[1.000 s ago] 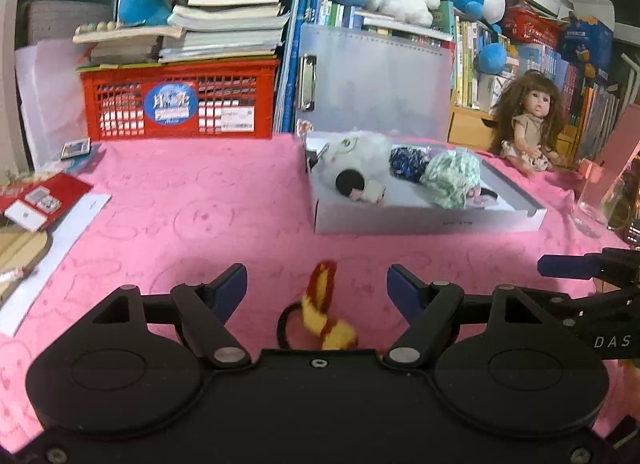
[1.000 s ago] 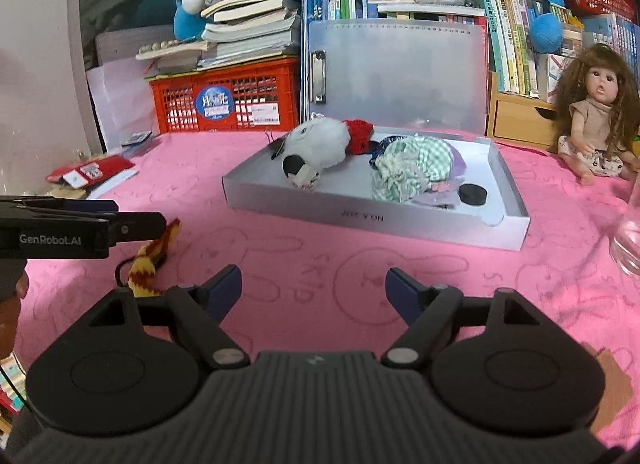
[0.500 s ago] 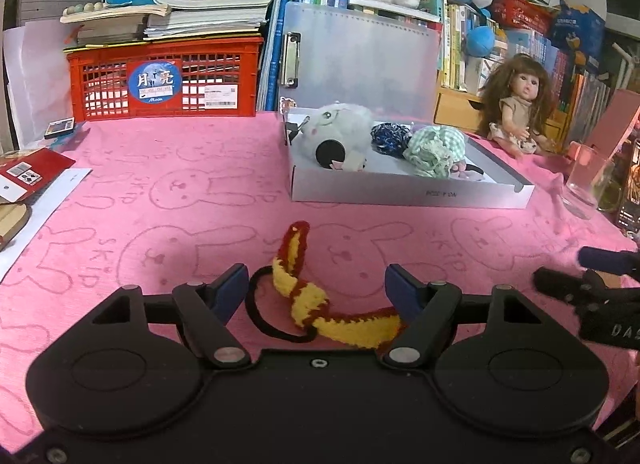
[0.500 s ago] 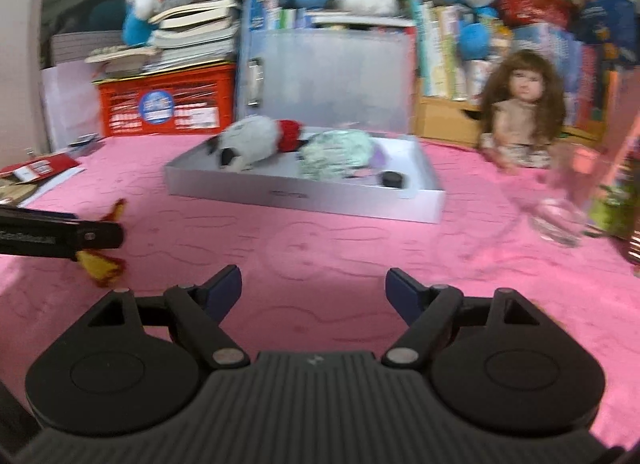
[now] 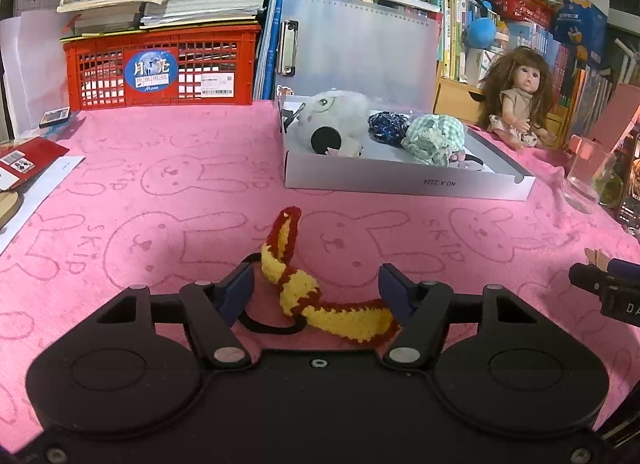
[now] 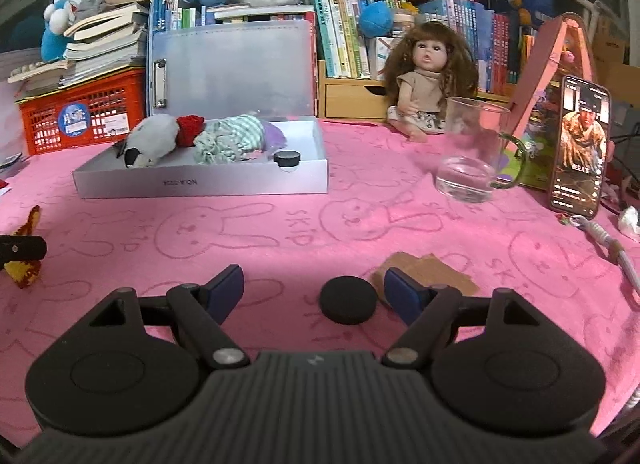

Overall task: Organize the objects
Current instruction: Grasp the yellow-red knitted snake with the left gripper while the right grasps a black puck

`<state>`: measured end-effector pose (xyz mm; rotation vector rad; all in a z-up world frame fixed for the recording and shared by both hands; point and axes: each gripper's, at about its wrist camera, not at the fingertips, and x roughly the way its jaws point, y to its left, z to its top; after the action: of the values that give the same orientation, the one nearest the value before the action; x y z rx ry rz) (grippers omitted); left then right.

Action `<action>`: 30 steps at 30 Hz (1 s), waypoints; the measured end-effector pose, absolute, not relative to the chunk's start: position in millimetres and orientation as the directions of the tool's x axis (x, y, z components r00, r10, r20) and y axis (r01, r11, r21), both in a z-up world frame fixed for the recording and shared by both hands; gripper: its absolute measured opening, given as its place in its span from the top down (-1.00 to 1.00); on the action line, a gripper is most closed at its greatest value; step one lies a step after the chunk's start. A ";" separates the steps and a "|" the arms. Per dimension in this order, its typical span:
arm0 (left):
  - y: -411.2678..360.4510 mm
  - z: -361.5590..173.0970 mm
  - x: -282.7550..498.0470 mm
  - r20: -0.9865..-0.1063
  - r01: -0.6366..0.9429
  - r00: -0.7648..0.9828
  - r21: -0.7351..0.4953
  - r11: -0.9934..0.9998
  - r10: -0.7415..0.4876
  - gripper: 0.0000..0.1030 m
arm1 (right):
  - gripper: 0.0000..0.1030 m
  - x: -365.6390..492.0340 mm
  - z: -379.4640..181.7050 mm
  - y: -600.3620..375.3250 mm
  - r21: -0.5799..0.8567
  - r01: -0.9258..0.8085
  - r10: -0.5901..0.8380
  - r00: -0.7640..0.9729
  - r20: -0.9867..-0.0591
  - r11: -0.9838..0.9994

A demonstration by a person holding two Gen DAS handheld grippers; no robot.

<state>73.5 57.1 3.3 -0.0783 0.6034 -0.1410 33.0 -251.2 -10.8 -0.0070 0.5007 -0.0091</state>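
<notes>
A red and yellow knitted hair tie (image 5: 304, 288) with a black elastic loop lies on the pink cloth between the open fingers of my left gripper (image 5: 316, 284). A black round disc (image 6: 348, 305) lies on the cloth between the open fingers of my right gripper (image 6: 314, 292), close to the right finger. A grey shallow box (image 5: 400, 184) holds a grey plush toy (image 5: 336, 112), a checked green scrunchie (image 5: 432, 138) and a dark blue scrunchie. The box also shows in the right wrist view (image 6: 200, 184), with a small black cap (image 6: 287, 159) in it.
A glass mug (image 6: 472, 152), a propped phone (image 6: 580, 152) and a doll (image 6: 428, 76) stand at the right. A brown card piece (image 6: 428, 272) lies by the right finger. A red crate (image 5: 160, 64) with books and a clipboard stand behind.
My left gripper has come down around the hair tie, which now lies between its fingers. My right gripper has swung right, and the black disc has come between its fingers.
</notes>
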 end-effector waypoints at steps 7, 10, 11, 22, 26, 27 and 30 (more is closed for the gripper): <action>56.1 2.1 73.7 -0.558 0.105 0.816 -0.112 0.988 -0.150 -0.20 | -0.42 34.3 -14.3 -254.0 -0.004 0.033 -0.031 0.868 -0.495 0.999; 55.8 1.3 74.7 -0.559 0.104 0.816 -0.110 0.989 -0.148 -0.20 | -0.40 34.8 -15.6 -256.3 0.002 0.039 -0.033 0.866 -0.500 0.999; 55.4 1.1 75.2 -0.558 0.103 0.817 -0.108 0.989 -0.146 -0.20 | -0.39 35.0 -15.9 -256.6 0.002 0.039 -0.033 0.865 -0.500 0.999; 59.1 3.8 76.2 -0.548 0.091 0.821 -0.148 0.985 -0.158 0.57 | 0.28 33.7 -14.0 -249.6 -0.017 0.009 -0.016 0.868 -0.496 1.000; 56.9 7.0 74.0 -0.536 0.099 0.829 -0.138 0.986 -0.158 0.61 | 0.29 32.7 -13.2 -247.1 -0.015 -0.010 0.001 0.870 -0.493 1.000; 56.0 7.7 73.5 -0.534 0.102 0.830 -0.135 0.986 -0.159 0.61 | 0.29 32.4 -12.8 -246.4 -0.014 -0.013 0.005 0.871 -0.492 1.000; 53.1 9.4 72.5 -0.530 0.112 0.832 -0.134 0.985 -0.166 0.63 | 0.29 32.8 -11.2 -244.9 -0.002 -0.024 0.020 0.870 -0.492 1.000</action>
<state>72.5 53.1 9.4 -0.0989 0.5703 -0.1475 32.8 -244.9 -11.2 -0.0082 0.5145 0.0234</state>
